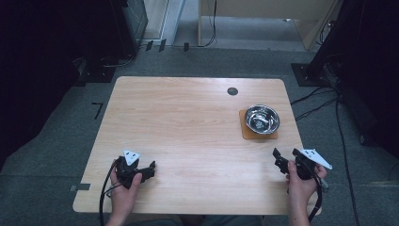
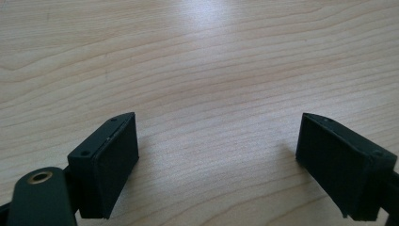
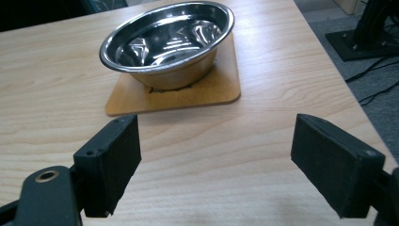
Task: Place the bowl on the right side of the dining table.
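Observation:
A shiny steel bowl [image 1: 262,118] sits on a square wooden mat [image 1: 246,133] at the right side of the table; the right gripper view shows the bowl [image 3: 167,40] empty on its mat [image 3: 221,87], just ahead of the jaws. My right gripper [image 1: 284,157] is held near the table's right front edge, open, nothing between its jaws [image 3: 216,165]. My left gripper [image 1: 147,170] rests at the front left, open over bare wood [image 2: 216,162].
A small dark round grommet [image 1: 232,91] is set in the tabletop [image 1: 188,122] behind the bowl. Cables [image 1: 320,101] and black stands [image 1: 324,61] lie on the grey floor to the right; dark equipment stands at the back left.

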Action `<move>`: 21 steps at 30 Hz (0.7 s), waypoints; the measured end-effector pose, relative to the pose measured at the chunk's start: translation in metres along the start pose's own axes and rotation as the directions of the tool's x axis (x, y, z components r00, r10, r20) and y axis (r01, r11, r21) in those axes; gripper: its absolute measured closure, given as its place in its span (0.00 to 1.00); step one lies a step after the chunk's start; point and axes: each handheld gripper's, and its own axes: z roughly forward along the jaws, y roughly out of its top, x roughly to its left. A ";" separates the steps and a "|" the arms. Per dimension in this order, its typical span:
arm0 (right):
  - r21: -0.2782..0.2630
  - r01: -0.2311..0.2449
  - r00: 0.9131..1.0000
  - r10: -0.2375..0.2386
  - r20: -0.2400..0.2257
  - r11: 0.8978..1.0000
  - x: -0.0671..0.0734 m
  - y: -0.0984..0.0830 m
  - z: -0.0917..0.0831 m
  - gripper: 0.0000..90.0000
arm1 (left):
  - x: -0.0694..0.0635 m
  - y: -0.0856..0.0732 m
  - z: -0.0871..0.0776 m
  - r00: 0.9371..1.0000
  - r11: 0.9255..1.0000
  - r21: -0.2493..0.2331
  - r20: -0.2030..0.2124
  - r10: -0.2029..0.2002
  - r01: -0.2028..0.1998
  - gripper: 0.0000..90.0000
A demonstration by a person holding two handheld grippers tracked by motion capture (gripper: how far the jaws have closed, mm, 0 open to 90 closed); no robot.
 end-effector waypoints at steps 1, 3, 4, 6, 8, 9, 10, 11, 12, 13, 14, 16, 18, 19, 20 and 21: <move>0.002 0.006 1.000 -0.006 0.003 1.000 -0.001 -0.001 -0.001 0.18 | 0.000 0.000 0.000 1.000 1.000 0.000 0.000 0.000 0.000 0.15; 0.001 0.028 0.999 -0.028 0.021 1.000 -0.003 -0.003 -0.002 0.19 | 0.000 0.000 0.000 1.000 1.000 0.000 0.000 0.000 0.000 0.15; 0.007 0.033 0.999 -0.033 0.026 0.999 -0.004 -0.004 -0.003 0.19 | 0.000 0.000 0.000 1.000 1.000 0.000 0.000 0.000 0.000 0.15; 0.013 0.022 0.999 -0.022 0.026 1.000 -0.008 -0.006 -0.005 0.19 | 0.000 0.000 0.000 1.000 1.000 0.000 0.000 0.000 0.000 0.15; 0.019 0.018 0.999 -0.019 0.032 1.000 -0.011 -0.008 -0.008 0.19 | 0.000 0.000 0.000 1.000 1.000 0.000 0.000 0.000 0.000 0.15; 0.025 0.014 0.999 -0.015 0.036 1.000 -0.013 -0.008 -0.009 0.19 | 0.000 0.000 0.000 1.000 1.000 0.000 0.000 0.000 0.000 0.15; 0.029 0.015 0.999 -0.016 0.041 0.999 -0.014 -0.009 -0.010 0.19 | 0.000 0.000 0.000 1.000 1.000 0.000 0.000 0.000 0.000 0.15; 0.034 0.014 0.999 -0.016 0.046 0.999 -0.015 -0.010 -0.011 0.19 | 0.000 0.000 0.000 1.000 1.000 0.000 0.000 0.000 0.000 0.15; 0.039 0.014 0.999 -0.016 0.048 0.999 -0.016 -0.011 -0.012 0.19 | 0.000 0.000 0.000 1.000 1.000 0.000 0.000 0.000 0.000 0.15; 0.042 0.016 0.999 -0.018 0.050 0.999 -0.017 -0.011 -0.014 0.19 | 0.000 0.000 0.000 1.000 1.000 0.000 0.000 0.000 0.000 0.15; 0.045 0.017 0.998 -0.020 0.053 0.999 -0.018 -0.012 -0.014 0.19 | 0.000 0.000 0.000 1.000 1.000 0.000 0.000 0.000 0.000 0.15; 0.056 0.018 0.998 -0.022 0.065 0.998 -0.020 -0.014 -0.015 0.20 | 0.000 0.000 0.000 1.000 1.000 0.000 0.000 0.000 0.000 0.15; 0.072 0.019 0.997 -0.024 0.077 0.997 -0.022 -0.016 -0.016 0.20 | 0.000 0.000 0.000 1.000 1.000 0.000 0.000 0.000 0.000 0.15; 0.077 0.023 0.996 -0.029 0.079 0.997 -0.023 -0.016 -0.017 0.20 | 0.000 0.000 0.000 1.000 1.000 0.000 0.000 0.000 0.000 0.15; 0.085 0.026 0.996 -0.033 0.081 0.996 -0.023 -0.017 -0.017 0.20 | 0.000 0.000 0.000 1.000 1.000 0.000 0.000 0.000 0.000 0.15; 0.098 0.028 0.996 -0.036 0.084 0.995 -0.024 -0.018 -0.017 0.20 | 0.000 0.000 0.000 1.000 1.000 0.000 0.000 0.000 0.000 0.15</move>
